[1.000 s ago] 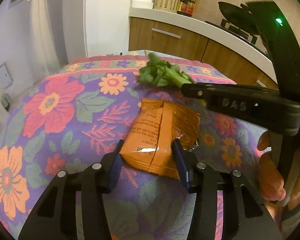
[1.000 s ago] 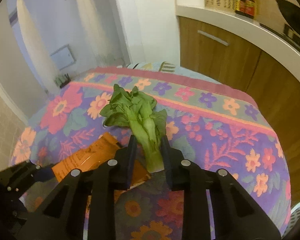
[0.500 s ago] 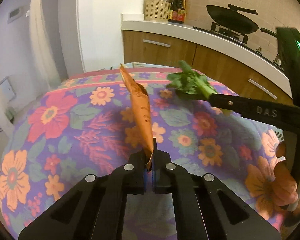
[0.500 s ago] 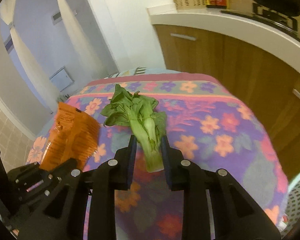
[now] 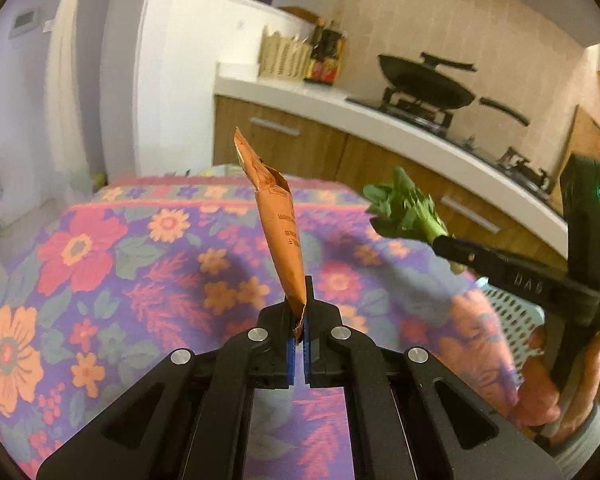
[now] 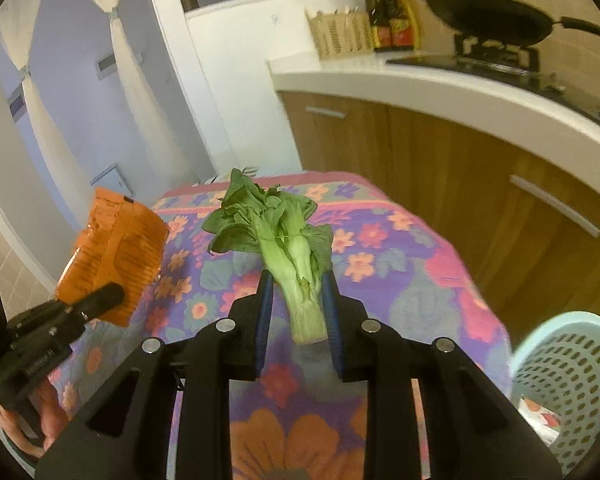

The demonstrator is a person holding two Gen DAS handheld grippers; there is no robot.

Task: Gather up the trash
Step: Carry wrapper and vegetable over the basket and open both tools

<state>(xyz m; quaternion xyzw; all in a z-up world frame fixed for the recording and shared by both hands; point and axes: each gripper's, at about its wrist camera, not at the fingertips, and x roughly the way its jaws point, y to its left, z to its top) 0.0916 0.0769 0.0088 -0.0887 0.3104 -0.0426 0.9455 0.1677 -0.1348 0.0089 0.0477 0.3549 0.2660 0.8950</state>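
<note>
While both grippers hang above the flowered tablecloth [image 5: 100, 264], each has a piece of trash in its grip. The left gripper [image 5: 299, 322] has its jaws pressed nearly together on the lower edge of an orange snack wrapper [image 5: 282, 236], which stands up edge-on from the blue pads [image 5: 290, 354] and clear of the cloth. From the right wrist view the same wrapper [image 6: 114, 262] shows its broad printed face, up and to the left of the right gripper, with the left gripper's dark fingers [image 6: 100, 294] clamped on its bottom.

The right gripper [image 6: 298, 312] stands partly open, its blue pads [image 6: 265, 312] closed on the pale stem of a leafy green vegetable [image 6: 288, 248]. The leaves fan out ahead of the fingertips and the cut end sits back between the fingers. In the left wrist view that vegetable [image 5: 406, 210] sticks out from the right gripper's tip, to the right of the wrapper and apart from it.

A pale blue perforated basket [image 6: 568, 364] stands low on the right of the right gripper, beside the table's edge; something red and white lies inside it, perhaps another scrap, though it is too blurred to tell. A hand [image 5: 556, 452] grips the right gripper's handle at the lower right of the left wrist view.

Ahead of both grippers runs a white counter [image 6: 440, 92] over wooden cabinets, with a black wok [image 5: 424, 80] on the stove.
</note>
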